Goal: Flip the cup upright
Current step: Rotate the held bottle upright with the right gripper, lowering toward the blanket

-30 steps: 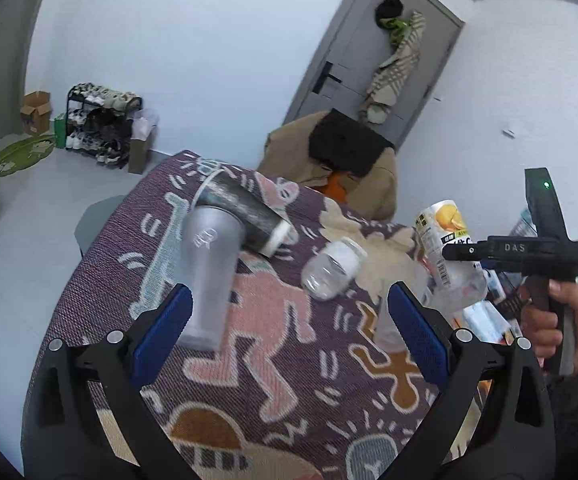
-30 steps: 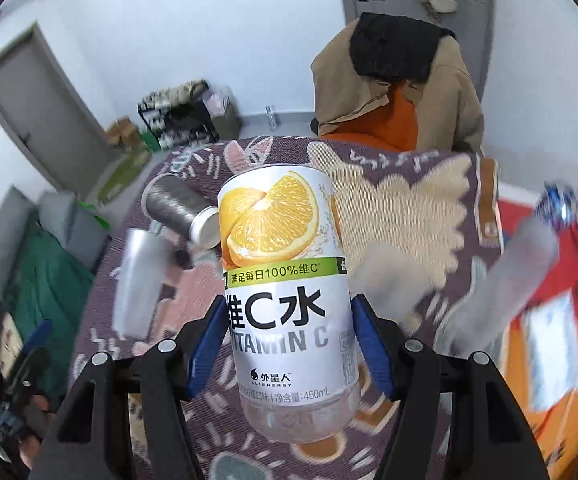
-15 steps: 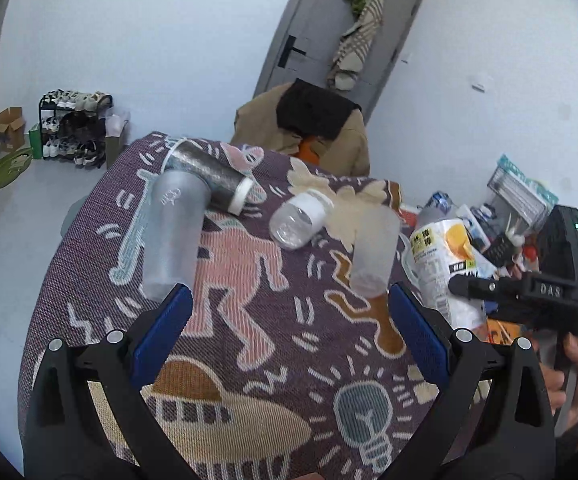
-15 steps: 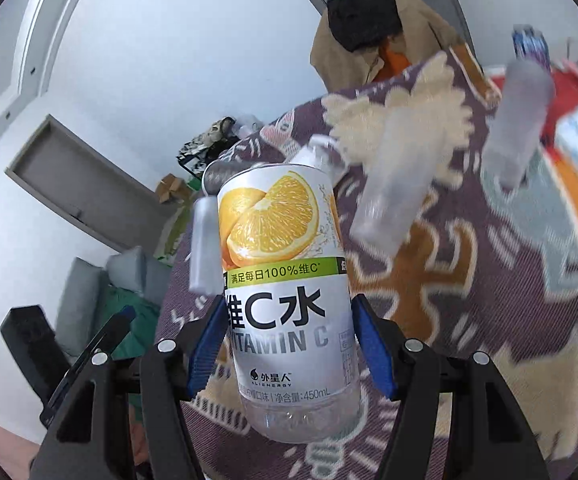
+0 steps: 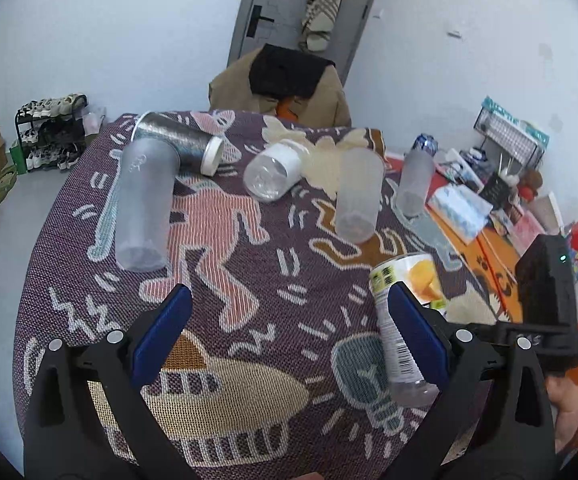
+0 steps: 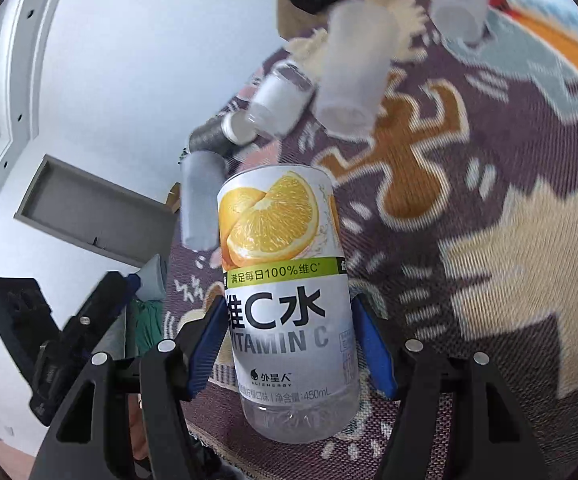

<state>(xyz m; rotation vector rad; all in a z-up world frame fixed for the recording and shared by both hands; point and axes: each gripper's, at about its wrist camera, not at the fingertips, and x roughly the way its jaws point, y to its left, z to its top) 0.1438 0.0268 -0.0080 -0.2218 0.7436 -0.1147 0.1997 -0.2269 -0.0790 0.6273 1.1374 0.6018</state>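
Meanwhile the right gripper is clamped on a vitamin C bottle above the near right part of the patterned tablecloth. The left gripper hovers with its blue pads wide apart and empty. A frosted cup lies on its side near the cloth's far left edge, touching a silver tumbler.

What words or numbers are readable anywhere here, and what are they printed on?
All on the bottle, held in the right gripper:
"满足每日100%维C" on the green band.
"维C水" in large black characters.
"VITAMIN C", first letter partly hidden by a finger.
"外星人" with "ALIENERGY" beneath, very small.
"净含量:450mL" near the base.
Barcode side: too small to read.
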